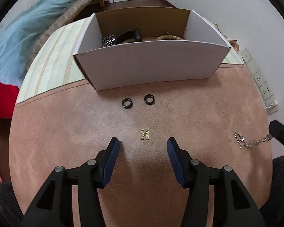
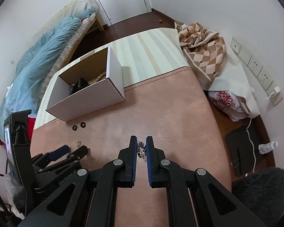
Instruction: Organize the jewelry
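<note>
A white cardboard box [image 1: 149, 66] stands on the pink blanket and holds a watch [image 1: 108, 40], a dark strap and a bead bracelet [image 1: 169, 37]. Two black rings [image 1: 127, 102] [image 1: 149, 99] lie in front of it. A gold H-shaped piece [image 1: 145, 134] lies just ahead of my open left gripper [image 1: 143, 145]. My right gripper [image 2: 141, 143] is shut on a silver chain necklace [image 2: 141, 149], which trails on the blanket in the left wrist view [image 1: 251, 141]. The box [image 2: 89, 96] and the rings [image 2: 79, 126] also show in the right wrist view.
A pink blanket [image 1: 85, 141] covers the bed, with a striped sheet [image 2: 147, 53] beyond. A checked cloth [image 2: 202, 43] is bunched at the far right. Wall sockets [image 1: 259, 77] line the right. A blue duvet [image 2: 37, 56] lies on the bed at left.
</note>
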`<state>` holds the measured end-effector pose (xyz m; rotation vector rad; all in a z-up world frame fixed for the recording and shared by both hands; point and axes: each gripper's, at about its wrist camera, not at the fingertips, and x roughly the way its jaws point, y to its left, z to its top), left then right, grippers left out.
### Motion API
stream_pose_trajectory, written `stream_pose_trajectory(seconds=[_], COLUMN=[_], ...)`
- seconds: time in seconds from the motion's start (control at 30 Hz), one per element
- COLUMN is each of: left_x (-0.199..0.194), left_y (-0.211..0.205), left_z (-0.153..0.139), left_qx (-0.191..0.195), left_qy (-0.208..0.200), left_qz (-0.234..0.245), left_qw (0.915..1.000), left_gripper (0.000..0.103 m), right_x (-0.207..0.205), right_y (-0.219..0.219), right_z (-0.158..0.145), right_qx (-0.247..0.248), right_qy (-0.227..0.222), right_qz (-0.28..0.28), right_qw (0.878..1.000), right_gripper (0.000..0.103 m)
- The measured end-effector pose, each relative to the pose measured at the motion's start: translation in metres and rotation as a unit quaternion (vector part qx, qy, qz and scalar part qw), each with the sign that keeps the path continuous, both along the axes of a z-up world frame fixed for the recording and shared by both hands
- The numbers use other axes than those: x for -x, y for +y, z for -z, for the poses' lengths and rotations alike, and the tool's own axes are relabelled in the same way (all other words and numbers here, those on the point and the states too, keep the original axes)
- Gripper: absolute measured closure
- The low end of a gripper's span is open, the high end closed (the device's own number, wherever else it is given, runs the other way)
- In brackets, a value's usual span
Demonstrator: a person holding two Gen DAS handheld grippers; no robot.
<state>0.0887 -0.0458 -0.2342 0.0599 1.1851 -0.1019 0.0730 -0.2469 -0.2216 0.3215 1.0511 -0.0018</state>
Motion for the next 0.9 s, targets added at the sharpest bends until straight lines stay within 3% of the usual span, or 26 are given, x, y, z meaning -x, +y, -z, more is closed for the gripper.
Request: stream_pose_trajectory(seconds=[0.07,0.1,0.13,0.2,0.4,0.8,0.9], left_x=[0.002,0.003,0.004,0.006,0.013,0.006,0.002], left_y=[-0.002,-0.003,-0.005,-0.009,-0.008,0.047,0.054], left_z=[-0.002,-0.002,-0.003,-0.002,-0.01,-0.093,-0.093], left_qx=[-0.002,-0.004,-0.005,-0.007,0.007,0.089,0.106], left_qy=[-0.011,-0.017,-0.018,-0.018,-0.027,-0.09,-0.074], left_qz=[0.003,0.006,0.011,0.017,0.022,-0.022,-0.027], left_qw=[0.9999,0.9998,0.9998,0.9997,0.9994,0.9918,0.9912], left_gripper=[0.067,0.085,0.095,0.1,0.102,0.103,0.1], right_x=[-0.002,-0.002,-0.002,-0.003,-0.005,-0.008,-0.011], right_y=[0.003,0.003,0.004,0.006,0.01,0.015,0.016], right_z=[-0.004,-0.006,-0.008,-0.013,-0.025,-0.074,-0.079], right_qx=[0.008,0.012,0.015,0.018,0.012,-0.008,-0.011], right_qy=[-0.003,-0.006,-0.01,-0.015,-0.03,-0.083,-0.089], right_qz=[-0.003,-0.004,-0.006,-0.008,-0.007,-0.017,-0.016], right_qw=[1.0,1.0,1.0,1.0,0.999,0.996,0.996], right_gripper=[0.093,0.093,0.093,0.093,0.093,0.094,0.094])
